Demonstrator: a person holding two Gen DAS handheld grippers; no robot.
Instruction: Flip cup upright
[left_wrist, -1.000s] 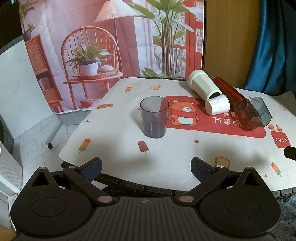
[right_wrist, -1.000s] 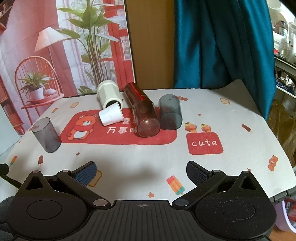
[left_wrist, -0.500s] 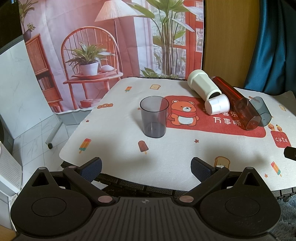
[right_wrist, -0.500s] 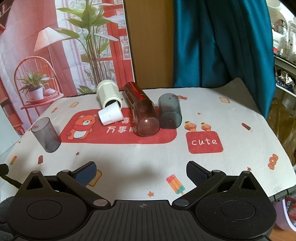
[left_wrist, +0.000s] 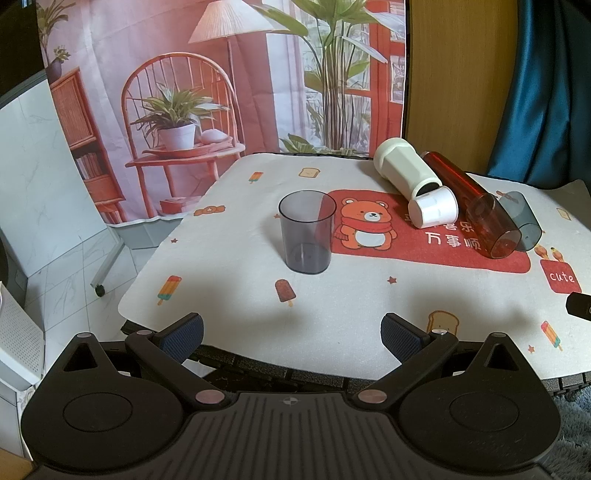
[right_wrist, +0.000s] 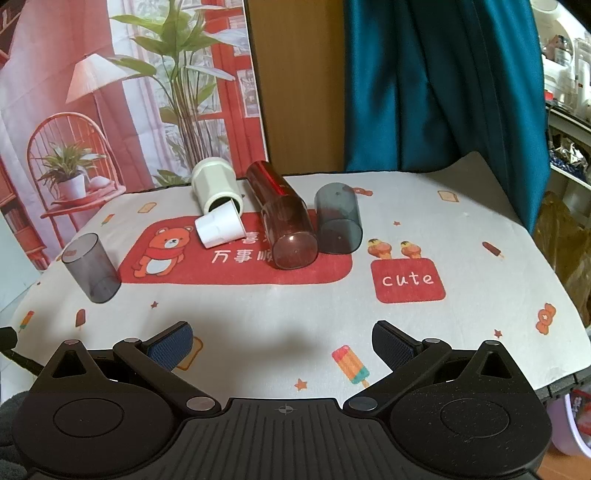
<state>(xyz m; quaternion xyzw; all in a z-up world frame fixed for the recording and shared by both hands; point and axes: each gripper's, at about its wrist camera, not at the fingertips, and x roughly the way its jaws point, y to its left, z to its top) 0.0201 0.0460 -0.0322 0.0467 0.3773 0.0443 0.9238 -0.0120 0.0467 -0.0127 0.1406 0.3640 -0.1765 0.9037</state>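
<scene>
Nothing has moved in the last second: both tongs hang back wide and empty, four cups still down.

Near to far: at the bottom of each wrist view the left gripper (left_wrist: 291, 328) and right gripper (right_wrist: 282, 341) are spread wide with nothing between the fingers, just as a second ago, short of the mat (right_wrist: 258, 314). At the left view's centre one grey cup (left_wrist: 306, 230) stands upright, mouth up, so that one looks done. In the right view's upper middle a cluster lies on its side: small white cup (right_wrist: 220, 229), red cup (right_wrist: 286, 225) and dark cup (right_wrist: 338, 221) side by side, then the white tumbler (right_wrist: 216, 186) farthest. No approach has begun; I judge a lying cup comes next.
</scene>
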